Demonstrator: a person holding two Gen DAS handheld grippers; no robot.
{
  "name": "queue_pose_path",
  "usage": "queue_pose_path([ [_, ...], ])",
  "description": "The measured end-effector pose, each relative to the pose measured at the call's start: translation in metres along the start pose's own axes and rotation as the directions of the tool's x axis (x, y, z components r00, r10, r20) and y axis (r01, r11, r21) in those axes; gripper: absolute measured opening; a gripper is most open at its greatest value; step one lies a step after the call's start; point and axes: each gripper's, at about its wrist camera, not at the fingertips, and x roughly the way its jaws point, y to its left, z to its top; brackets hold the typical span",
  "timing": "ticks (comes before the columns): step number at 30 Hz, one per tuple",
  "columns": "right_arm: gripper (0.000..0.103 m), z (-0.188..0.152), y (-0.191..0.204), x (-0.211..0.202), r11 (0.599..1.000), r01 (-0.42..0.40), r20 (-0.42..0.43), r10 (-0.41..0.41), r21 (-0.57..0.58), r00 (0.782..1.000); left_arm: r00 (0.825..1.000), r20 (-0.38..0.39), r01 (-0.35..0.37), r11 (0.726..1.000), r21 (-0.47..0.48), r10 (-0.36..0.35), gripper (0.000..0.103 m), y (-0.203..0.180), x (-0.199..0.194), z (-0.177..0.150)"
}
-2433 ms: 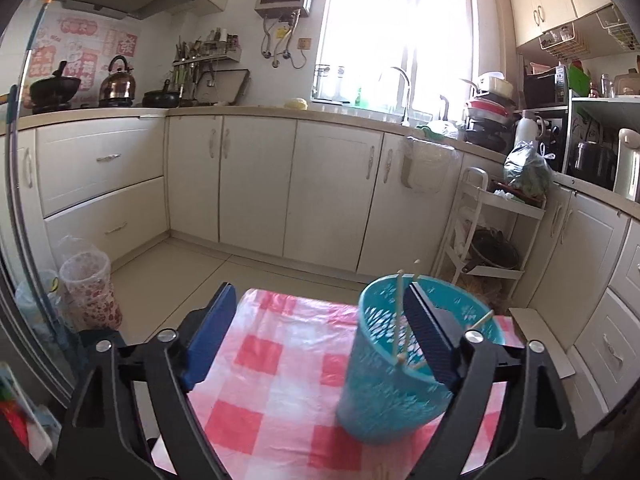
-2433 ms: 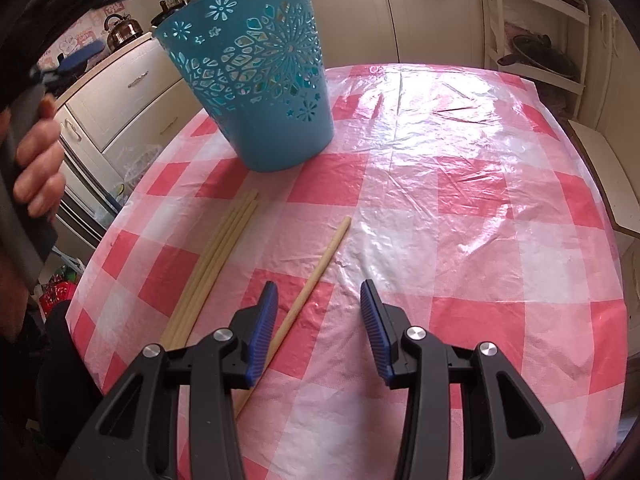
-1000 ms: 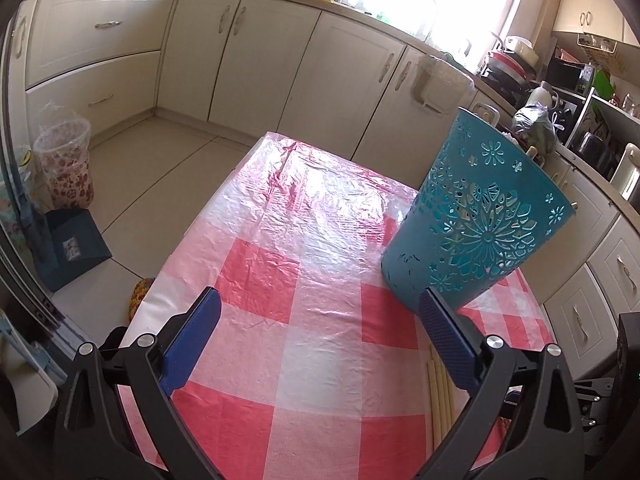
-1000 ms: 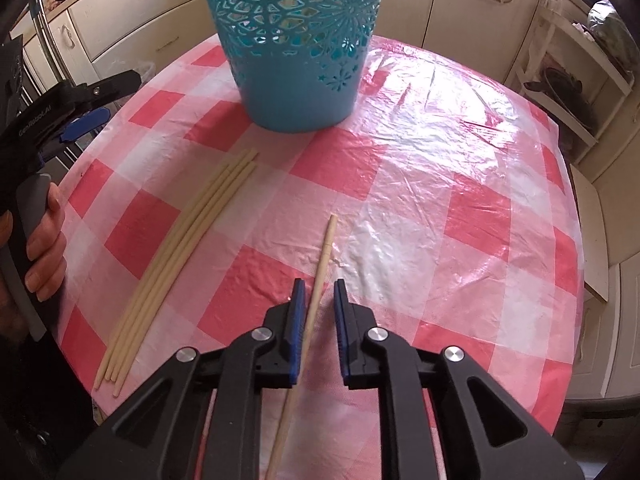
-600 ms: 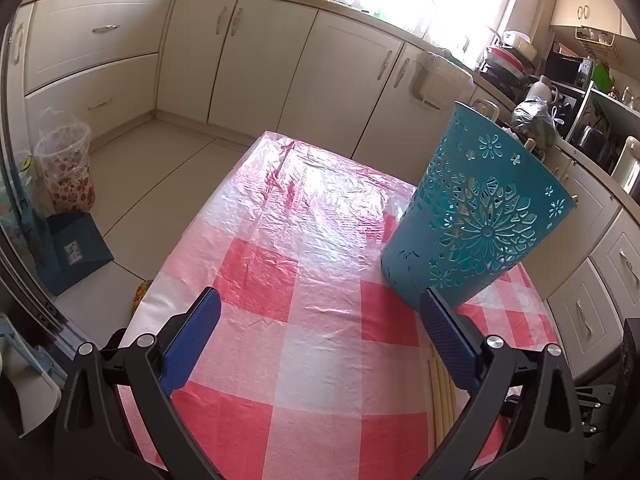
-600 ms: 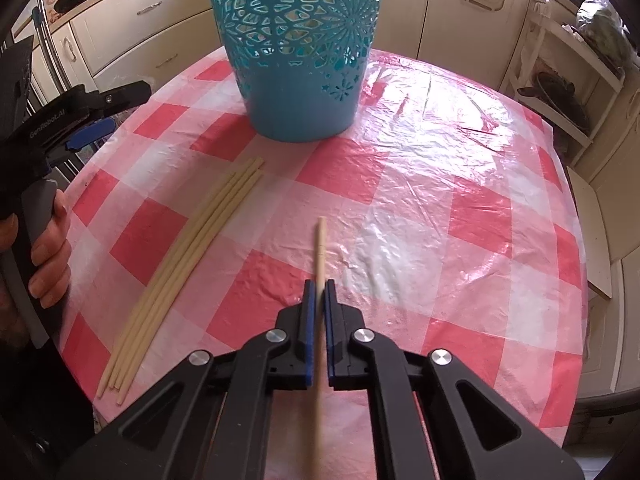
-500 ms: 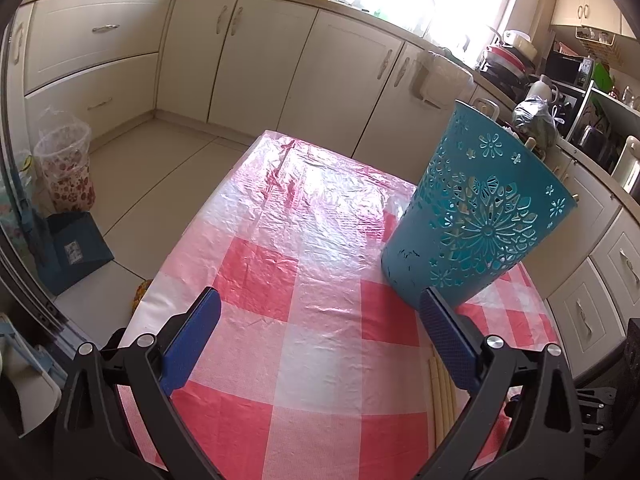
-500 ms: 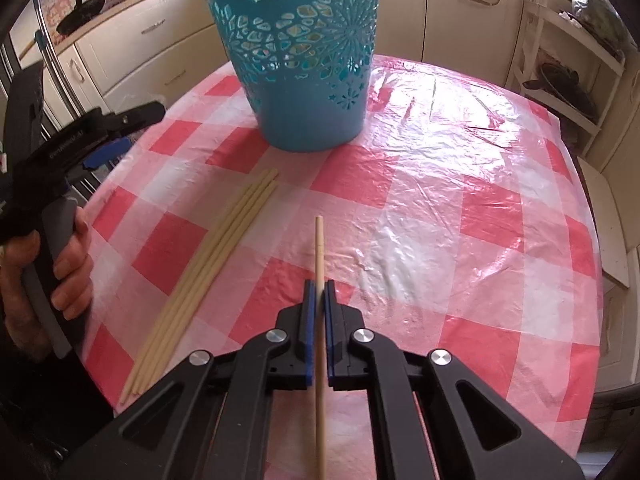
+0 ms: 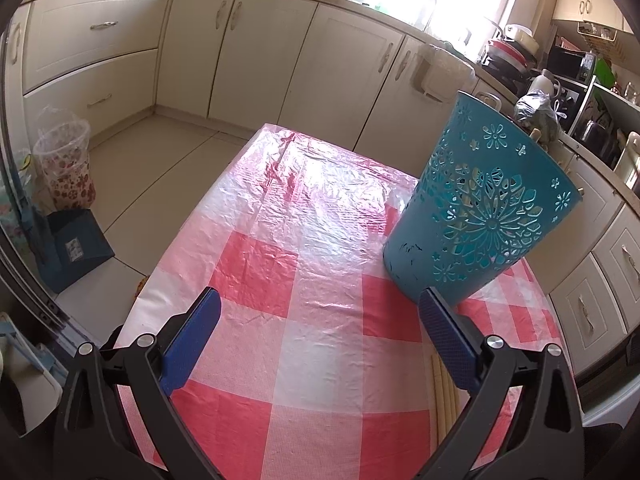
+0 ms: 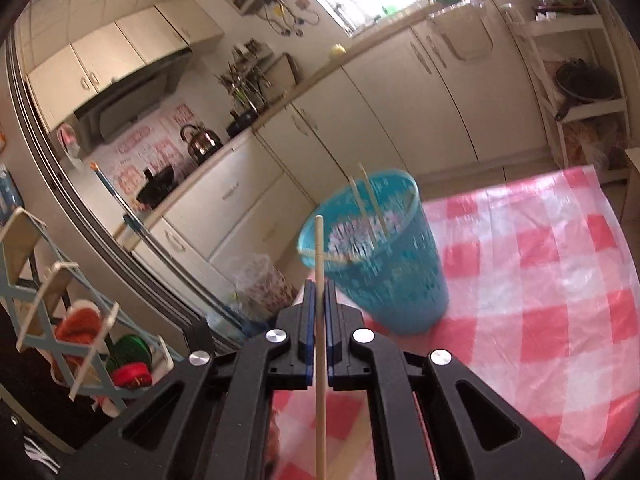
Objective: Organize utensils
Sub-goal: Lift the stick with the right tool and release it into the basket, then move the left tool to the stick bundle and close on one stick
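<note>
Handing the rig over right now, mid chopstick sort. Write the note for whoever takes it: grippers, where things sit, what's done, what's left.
Right gripper: shut on one chopstick, lifted off the table, aimed toward the teal basket.
Left gripper: open, empty, hovering over the checked tablecloth beside the basket.
Basket: upright on the table, at least two chopsticks already standing in it.
Loose chopsticks: a small bundle flat on the cloth, by the left gripper's right finger.
Done: some sticks in the basket, one picked.
Left: drop the held stick in the basket, then collect the bundle.
</note>
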Motion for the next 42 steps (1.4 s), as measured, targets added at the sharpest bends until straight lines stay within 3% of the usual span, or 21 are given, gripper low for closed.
queue_pose_path([
  [5, 0.005, 0.059, 0.018, 0.021, 1.0, 0.03, 0.191, -0.03, 0.001, 0.981, 1.0, -0.014, -0.002, 1.0, 0.004, 0.002, 0.095, -0.001, 0.003, 0.0],
  [9, 0.005, 0.081, 0.017, 0.052, 0.991, 0.122, 0.317, -0.131, 0.048, 0.939, 0.999, -0.038, 0.002, 1.0, 0.008, -0.002, 0.095, -0.002, 0.006, -0.001],
  [13, 0.005, 0.081, 0.013, 0.076, 0.968, 0.247, 0.38, -0.24, 0.03, 0.893, 0.998, -0.06, 0.012, 1.0, 0.012, -0.011, 0.095, -0.004, 0.009, -0.001],
  [15, 0.005, 0.077, 0.007, 0.089, 0.957, 0.29, 0.366, -0.277, 0.021, 0.888, 0.998, -0.065, 0.015, 1.0, 0.014, -0.014, 0.095, -0.004, 0.01, -0.001],
  [22, 0.007, 0.052, 0.0, 0.095, 0.951, 0.309, 0.293, -0.288, -0.028, 0.912, 0.998, -0.065, 0.017, 1.0, -0.001, -0.017, 0.095, -0.001, 0.009, 0.0],
  [27, 0.008, 0.028, 0.01, 0.067, 0.95, 0.3, 0.261, -0.269, -0.09, 0.927, 1.0, -0.029, 0.008, 1.0, -0.012, -0.009, 0.095, 0.002, 0.001, -0.001],
  [29, 0.016, 0.01, 0.015, 0.047, 0.944, 0.309, 0.255, -0.272, -0.118, 0.928, 1.0, -0.021, 0.001, 1.0, -0.007, -0.001, 0.095, 0.002, -0.002, -0.002],
  [32, 0.029, -0.027, 0.017, 0.02, 0.929, 0.341, 0.232, -0.304, -0.14, 0.924, 1.0, -0.015, -0.02, 1.0, 0.01, 0.021, 0.095, 0.0, -0.009, -0.005],
  [37, 0.029, -0.111, 0.0, -0.01, 0.885, 0.431, 0.118, -0.415, -0.18, 0.902, 0.998, 0.001, -0.058, 0.996, 0.069, 0.059, 0.095, -0.008, -0.029, -0.02],
  [39, 0.029, -0.131, -0.011, -0.011, 0.862, 0.471, 0.071, -0.466, -0.186, 0.882, 0.998, 0.0, -0.069, 0.994, 0.09, 0.069, 0.095, -0.012, -0.037, -0.028],
  [42, 0.029, -0.137, -0.025, 0.002, 0.876, 0.456, -0.037, -0.467, -0.153, 0.884, 0.997, -0.001, -0.083, 0.991, 0.103, 0.084, 0.095, -0.014, -0.05, -0.038],
])
